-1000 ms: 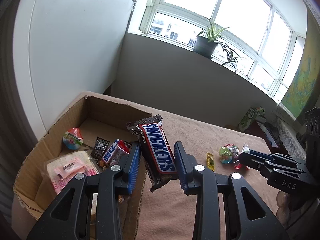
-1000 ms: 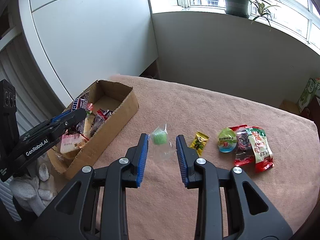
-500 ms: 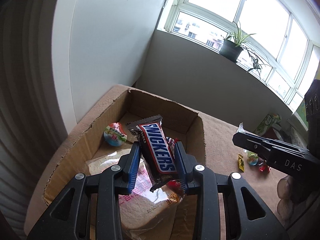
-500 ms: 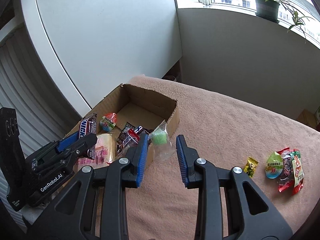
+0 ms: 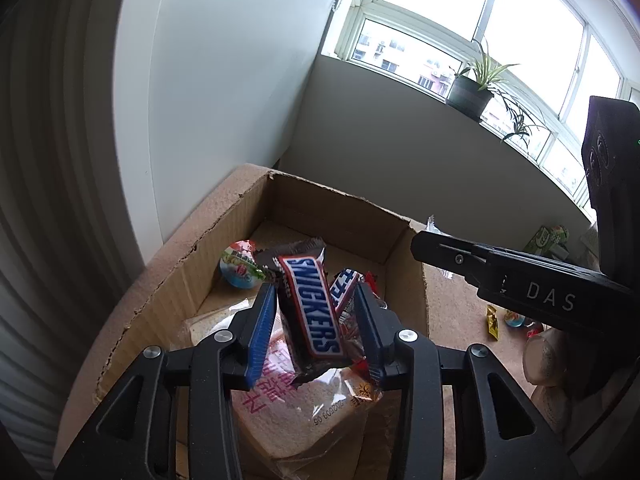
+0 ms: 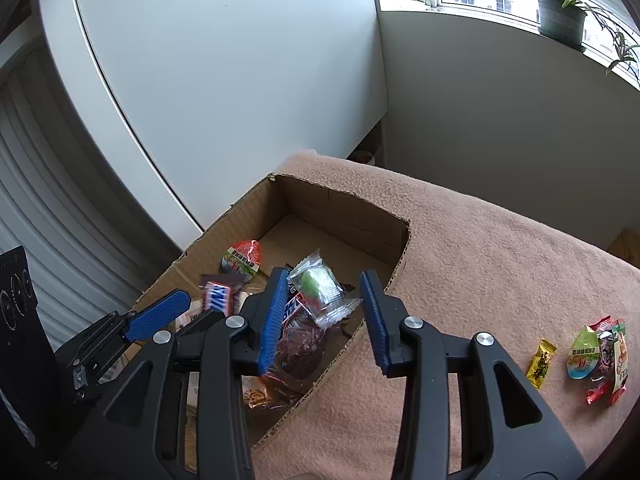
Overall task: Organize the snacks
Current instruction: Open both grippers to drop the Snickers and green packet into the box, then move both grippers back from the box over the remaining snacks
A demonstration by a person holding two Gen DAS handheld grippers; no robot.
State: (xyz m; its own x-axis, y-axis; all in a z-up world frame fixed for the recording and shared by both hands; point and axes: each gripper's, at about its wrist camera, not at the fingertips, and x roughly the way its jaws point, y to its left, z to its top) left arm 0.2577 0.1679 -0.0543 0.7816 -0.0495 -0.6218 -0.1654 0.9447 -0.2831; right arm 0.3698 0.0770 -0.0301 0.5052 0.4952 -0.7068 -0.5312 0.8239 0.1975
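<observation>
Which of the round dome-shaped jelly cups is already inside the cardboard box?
The red-topped jelly cup lies inside the cardboard box; the green-topped jelly cup lies outside on the blanket, among loose packets.

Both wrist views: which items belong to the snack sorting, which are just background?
Job:
- box
- Snickers, loose between the opening left gripper jaws
- green candy, loose between the opening right gripper jaws
- snacks on the cloth

Background:
- plant
- window
- white panel
</observation>
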